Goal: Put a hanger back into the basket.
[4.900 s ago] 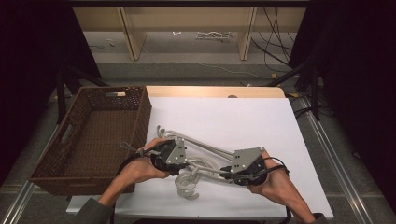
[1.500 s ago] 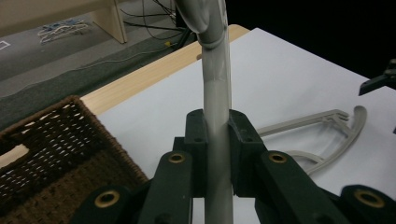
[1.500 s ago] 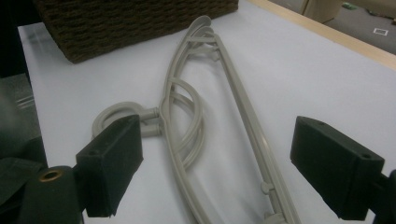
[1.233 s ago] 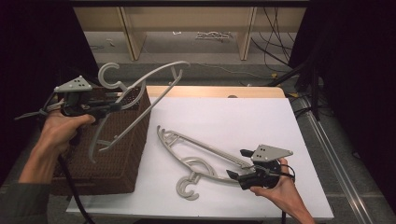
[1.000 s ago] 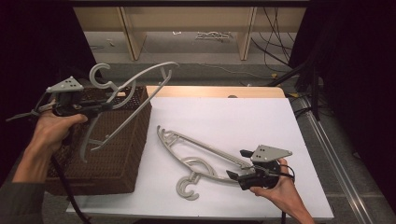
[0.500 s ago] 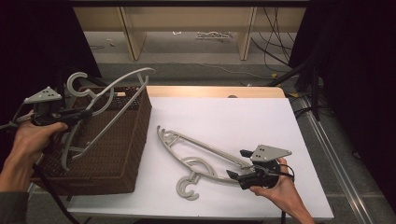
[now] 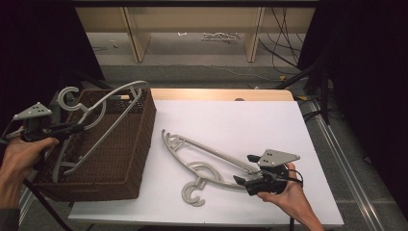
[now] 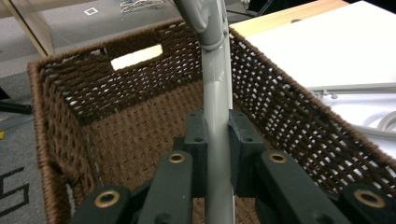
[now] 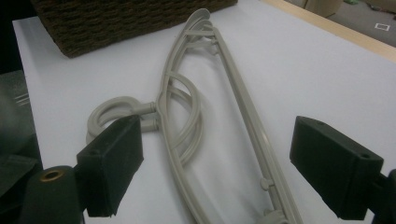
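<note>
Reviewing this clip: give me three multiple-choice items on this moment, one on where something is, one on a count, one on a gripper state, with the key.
1. Where is the hanger that the left gripper holds?
A. Over the brown wicker basket
B. Flat on the white tabletop
C. On the floor

2. How many grey hangers are in the high view?
A. One
B. Two
C. Four

3. How is the right gripper?
A. Shut on a hanger
B. Open
C. Shut on nothing

Key: 1 A, its frame hangs above the basket's opening. 2 B, one is held and the other hanger lies on the tabletop. 3 B, its jaws stand wide apart on either side of the lying hanger.
</note>
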